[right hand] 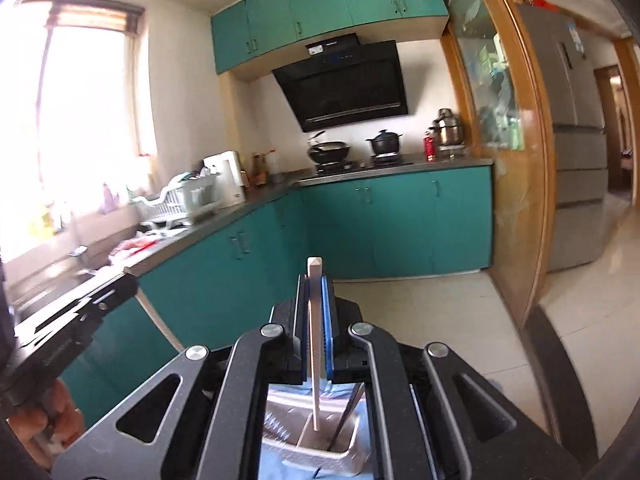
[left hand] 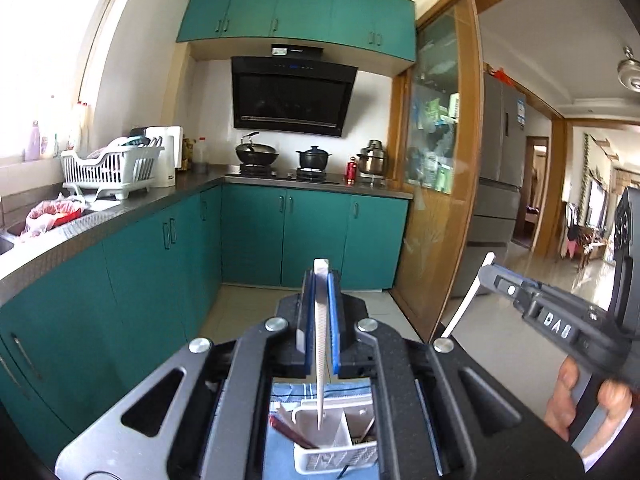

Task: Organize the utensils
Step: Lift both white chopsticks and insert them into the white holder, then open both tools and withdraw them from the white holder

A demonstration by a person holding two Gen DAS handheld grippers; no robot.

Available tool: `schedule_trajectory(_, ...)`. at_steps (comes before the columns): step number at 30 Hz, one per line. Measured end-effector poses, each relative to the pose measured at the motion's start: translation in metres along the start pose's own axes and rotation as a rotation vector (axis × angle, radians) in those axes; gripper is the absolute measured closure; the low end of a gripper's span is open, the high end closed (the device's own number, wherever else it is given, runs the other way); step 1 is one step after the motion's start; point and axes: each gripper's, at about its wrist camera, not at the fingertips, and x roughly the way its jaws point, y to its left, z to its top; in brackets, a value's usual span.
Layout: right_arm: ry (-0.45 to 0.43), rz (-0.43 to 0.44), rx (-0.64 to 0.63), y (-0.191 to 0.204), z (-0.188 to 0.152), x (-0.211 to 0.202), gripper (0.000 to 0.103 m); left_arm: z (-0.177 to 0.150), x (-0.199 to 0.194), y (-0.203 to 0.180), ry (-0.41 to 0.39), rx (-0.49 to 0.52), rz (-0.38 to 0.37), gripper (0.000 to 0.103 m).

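Holding white chopstick [left hand: 321, 344] upright, tip [left hand: 319, 426] down

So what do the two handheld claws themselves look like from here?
Both are black and grey frames with round silver bolts and blue pads. The left claw matches the right claw. The right one's side carries white letters, and a dark sleeve with a white cuff shows behind it.

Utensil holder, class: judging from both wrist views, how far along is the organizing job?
Done: dark chopsticks already stand in the white utensil holder. In hand: the left tool is shut on a white chopstick, and the right tool on a pale chopstick, both raised above the holder. Left: lowering both into a compartment. Other loose utensils are not visible.
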Motion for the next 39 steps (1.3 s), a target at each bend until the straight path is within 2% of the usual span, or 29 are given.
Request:
schedule_trajectory(7,0.126,-0.003,-0.056,0.001,-0.041,0.053,0.096,-0.047,0.053,0.006,0.095,-0.006,0.035,0.097)
schedule_trajectory(10,0.215,0.052,-0.063,0.001,-0.060,0.073,0.096,-0.067,0.069,0.011,0.152,-0.024,0.038,0.097)
schedule_trajectory(14,0.302,0.068,-0.112,0.008,-0.073,0.084,0.096,-0.083,0.079,0.015,0.191,-0.027,0.037,0.097)
schedule_trajectory(16,0.324,0.071,-0.134,0.012,-0.077,0.084,0.090,-0.086,0.081,0.018,0.205,-0.038,0.032,0.096)
schedule_trajectory(18,0.322,0.069,-0.128,0.010,-0.076,0.080,0.078,-0.091,0.080,0.023,0.209,-0.046,0.032,0.097)
schedule_trajectory(21,0.306,0.093,-0.092,0.002,-0.069,0.069,0.078,-0.096,0.078,0.027,0.219,-0.061,0.033,0.096)
schedule_trajectory(26,0.303,0.062,-0.002,-0.019,-0.056,0.061,0.078,-0.103,0.067,0.036,0.213,-0.093,0.032,0.087)
schedule_trajectory(29,0.335,0.013,0.038,-0.027,-0.057,0.066,0.078,-0.109,0.055,0.038,0.200,-0.097,0.037,0.082)
schedule_trajectory(31,0.355,-0.032,0.009,-0.024,-0.061,0.071,0.080,-0.113,0.048,0.038,0.191,-0.088,0.038,0.078)
schedule_trajectory(33,0.391,-0.073,-0.006,-0.020,-0.066,0.080,0.083,-0.119,0.041,0.037,0.191,-0.075,0.040,0.076)
schedule_trajectory(39,0.603,-0.060,0.080,-0.026,-0.085,0.129,0.085,-0.141,0.026,0.040,0.214,-0.098,0.019,0.069)
